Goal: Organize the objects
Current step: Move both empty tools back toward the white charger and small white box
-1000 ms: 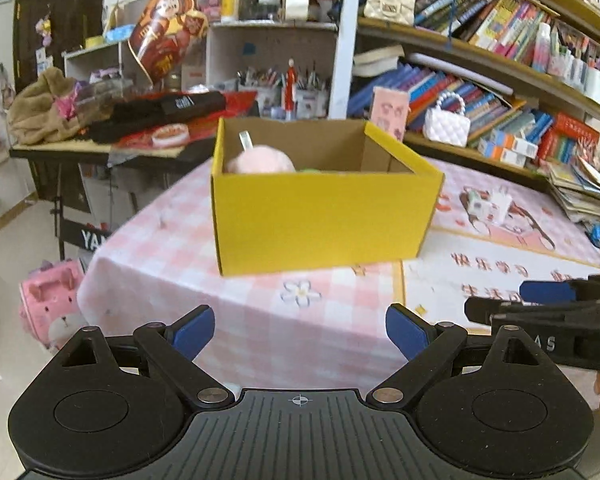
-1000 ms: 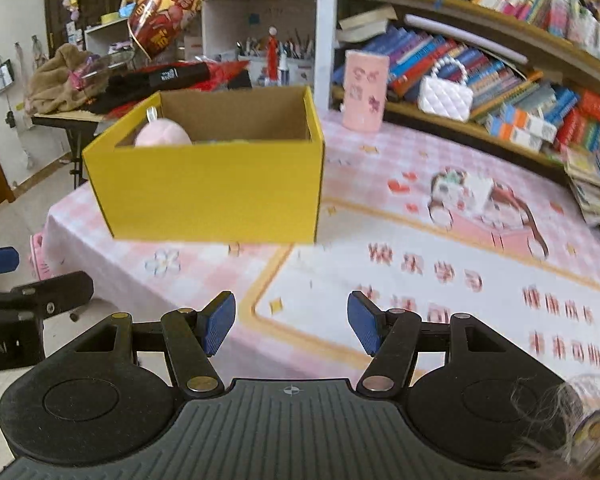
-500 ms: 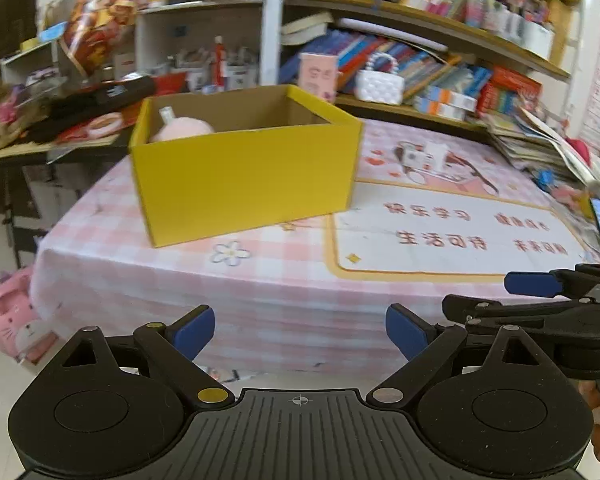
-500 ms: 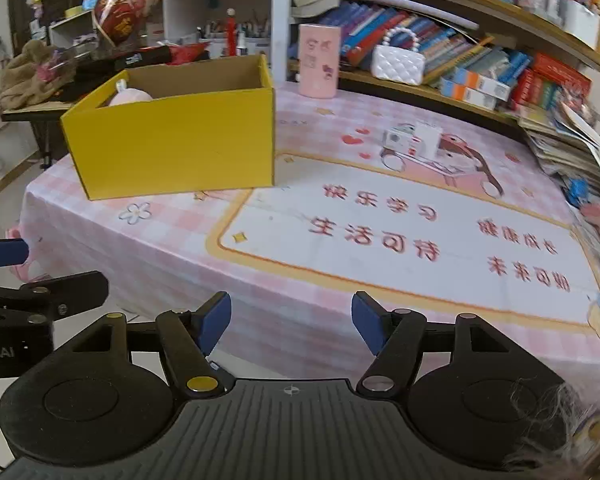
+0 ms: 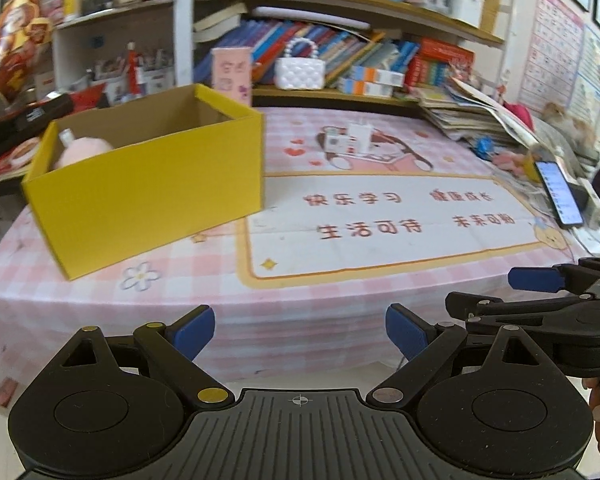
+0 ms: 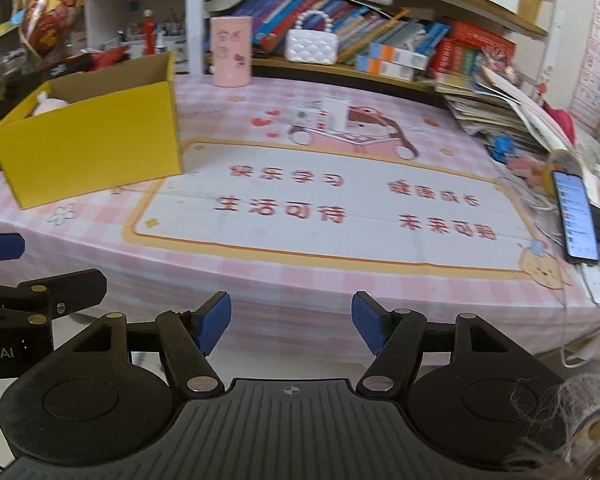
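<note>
A yellow cardboard box (image 5: 148,192) stands open on the left of the pink checked table; it also shows in the right wrist view (image 6: 88,140). A pink round object (image 5: 85,151) lies inside it at the left end. Small white boxes (image 5: 350,140) sit on the cartoon print farther back, also in the right wrist view (image 6: 322,114). My left gripper (image 5: 300,332) is open and empty, held off the table's front edge. My right gripper (image 6: 291,326) is open and empty beside it, to the right.
A phone (image 6: 576,216) with cables lies at the table's right edge. A pink cup (image 6: 232,51) and a white beaded handbag (image 6: 311,42) stand at the back by the bookshelves. Stacked magazines (image 6: 496,112) sit at the back right.
Both grippers have pulled back from the table and swung to the right. The yellow box has shifted left and farther away in both views. Both stay open and empty.
</note>
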`<state>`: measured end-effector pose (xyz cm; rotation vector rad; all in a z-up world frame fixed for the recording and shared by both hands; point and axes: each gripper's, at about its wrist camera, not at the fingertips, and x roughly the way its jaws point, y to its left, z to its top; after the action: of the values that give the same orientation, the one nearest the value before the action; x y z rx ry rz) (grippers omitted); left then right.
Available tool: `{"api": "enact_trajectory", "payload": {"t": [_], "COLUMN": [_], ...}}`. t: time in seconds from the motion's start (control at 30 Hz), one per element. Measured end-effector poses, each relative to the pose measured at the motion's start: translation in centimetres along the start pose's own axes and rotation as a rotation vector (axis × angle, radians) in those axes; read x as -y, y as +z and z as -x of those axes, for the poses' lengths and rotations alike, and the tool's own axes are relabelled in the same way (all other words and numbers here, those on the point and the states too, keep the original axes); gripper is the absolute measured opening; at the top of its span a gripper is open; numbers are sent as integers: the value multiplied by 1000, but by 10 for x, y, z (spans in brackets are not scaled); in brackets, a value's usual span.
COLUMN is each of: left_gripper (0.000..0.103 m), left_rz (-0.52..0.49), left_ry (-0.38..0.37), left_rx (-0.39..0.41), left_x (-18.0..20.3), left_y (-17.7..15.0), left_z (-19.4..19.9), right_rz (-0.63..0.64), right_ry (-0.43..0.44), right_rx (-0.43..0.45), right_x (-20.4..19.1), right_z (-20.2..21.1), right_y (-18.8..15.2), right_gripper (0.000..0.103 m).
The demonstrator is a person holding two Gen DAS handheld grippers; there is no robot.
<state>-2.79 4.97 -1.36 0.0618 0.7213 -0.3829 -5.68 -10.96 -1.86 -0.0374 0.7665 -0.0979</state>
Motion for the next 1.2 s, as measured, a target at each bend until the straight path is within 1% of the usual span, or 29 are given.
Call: {"api": "enact_trajectory", "payload": {"t": [0.1,0.23,0.53,0.73,0.97,1.1,1.2], "left_gripper": [94,94,94,94,94,94,94], "left_rz": [-17,-27,-34,-42,-13,2,12], "left_ry": [-16,-34,-46,-39,-34,-23,-2], "left_rx": [-2,-11,-37,-36,-48,-54,-51], "left_x": [7,15,28,39,50,57,61], "left_y": [5,10,22,38,62,74,83], "left_z": [-7,-16,-41,-61,-90,-107,-118], "right_rz": [-14,-31,-56,-52,-40,-36,-31], "right_ry": [-33,-55,-73,-67,-47,-33,-24], "right_rx": [-9,-22,-53,-63,-76,-84,-72], "right_x": [9,21,44,58,80,94,104], "right_z": [-2,-7,-24,-42,-68,-84,-94], "right_y": [0,2,10,23,46,59,70], "right_gripper": [65,65,65,65,65,65,65]}}
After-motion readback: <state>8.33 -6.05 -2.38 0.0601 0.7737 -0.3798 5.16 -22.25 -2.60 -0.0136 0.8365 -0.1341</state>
